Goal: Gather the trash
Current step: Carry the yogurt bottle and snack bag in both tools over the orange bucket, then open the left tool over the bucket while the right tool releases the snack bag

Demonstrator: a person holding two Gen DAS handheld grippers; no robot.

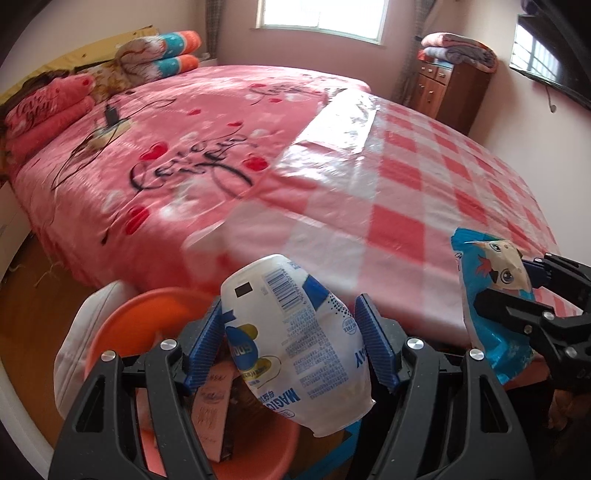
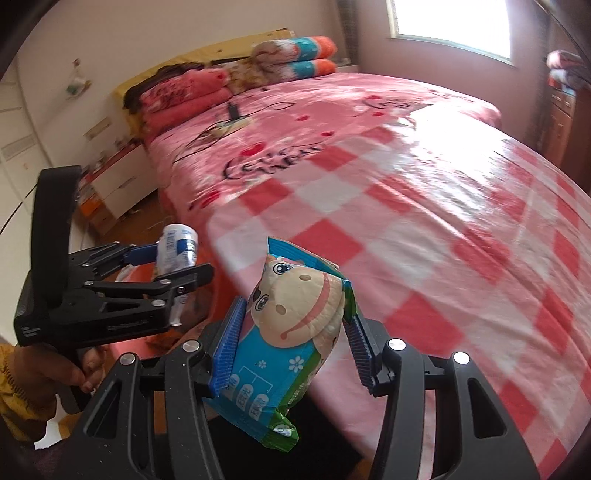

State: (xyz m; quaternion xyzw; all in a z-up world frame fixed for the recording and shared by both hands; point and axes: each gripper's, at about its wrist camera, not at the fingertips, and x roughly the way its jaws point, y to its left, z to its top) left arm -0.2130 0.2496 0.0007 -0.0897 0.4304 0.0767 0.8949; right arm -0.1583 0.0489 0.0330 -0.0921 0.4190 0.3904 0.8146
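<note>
Closest to us, our left gripper [image 1: 291, 341] is clamped on a crumpled white bottle [image 1: 295, 347] with blue print and a barcode, its blue ribbed pads [image 1: 375, 341] pressing both sides. The bottle hangs directly above an orange basin [image 1: 147, 314], where a brown-and-pink carton [image 1: 214, 402] stands against the inner wall. A white bag or cloth [image 1: 83, 332] lies along the basin's left rim. Our right gripper [image 2: 291, 339] is closed on a blue snack packet [image 2: 291, 332] printed with a cartoon cow, held upright between its pads at the near edge of the bed [image 2: 369, 122]; from the left wrist view the same packet appears at the right, beside the bottle but apart from it. In the right wrist view the left gripper and its bottle show at the left, with the holding hand [image 2: 62, 365] below. Just beyond both grippers, a red-and-white checkered plastic sheet [image 1: 424, 177] covers the near part of the bed, over a pink bedspread [image 1: 192, 155] with hearts and black lettering. Farther back lie a cabled black device [image 1: 110, 115], folded quilts [image 1: 162, 55] and pink pillows [image 1: 48, 107]. Against the far wall stand a wooden cabinet [image 1: 448, 92] topped with blankets and a bright window [image 1: 321, 16].
</note>
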